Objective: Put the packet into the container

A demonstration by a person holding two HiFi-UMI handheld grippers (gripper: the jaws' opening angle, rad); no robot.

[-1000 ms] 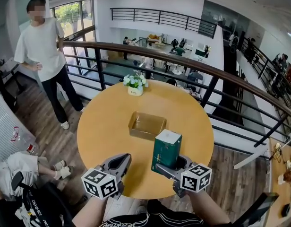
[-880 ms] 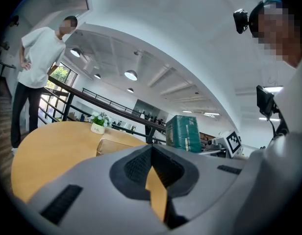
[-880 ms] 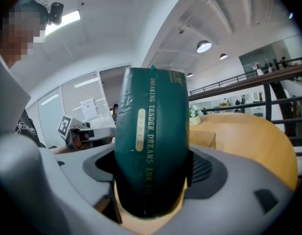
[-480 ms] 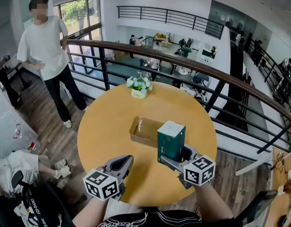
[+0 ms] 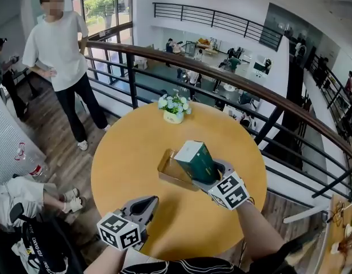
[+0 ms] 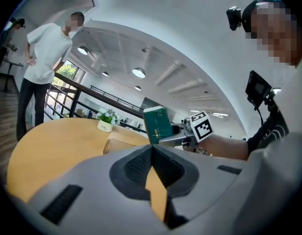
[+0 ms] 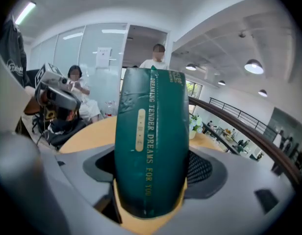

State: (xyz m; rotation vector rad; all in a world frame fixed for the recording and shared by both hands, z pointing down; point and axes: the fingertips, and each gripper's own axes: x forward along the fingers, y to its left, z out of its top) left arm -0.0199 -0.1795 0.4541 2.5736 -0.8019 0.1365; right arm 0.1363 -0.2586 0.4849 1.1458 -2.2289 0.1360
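My right gripper (image 5: pixel 206 173) is shut on a dark green packet (image 5: pixel 195 161) with a white top, tilted toward the left over the right end of the shallow gold container (image 5: pixel 168 170). In the right gripper view the packet (image 7: pixel 150 141) fills the space between the jaws, gold print along its side. My left gripper (image 5: pixel 143 205) rests low at the near edge of the round yellow table (image 5: pixel 124 153), jaws shut with nothing in them. From the left gripper view (image 6: pixel 152 180) I see the packet (image 6: pixel 158 124) held above the container (image 6: pixel 122 144).
A small white pot of flowers (image 5: pixel 174 108) stands at the table's far side. A dark railing (image 5: pixel 233 81) curves behind the table over a drop to a lower floor. A person in a white shirt (image 5: pixel 59 44) stands at the left; another sits at the lower left.
My right gripper has carried the packet forward and left from the near table edge to over the container, tilting it. The left gripper has stayed put.
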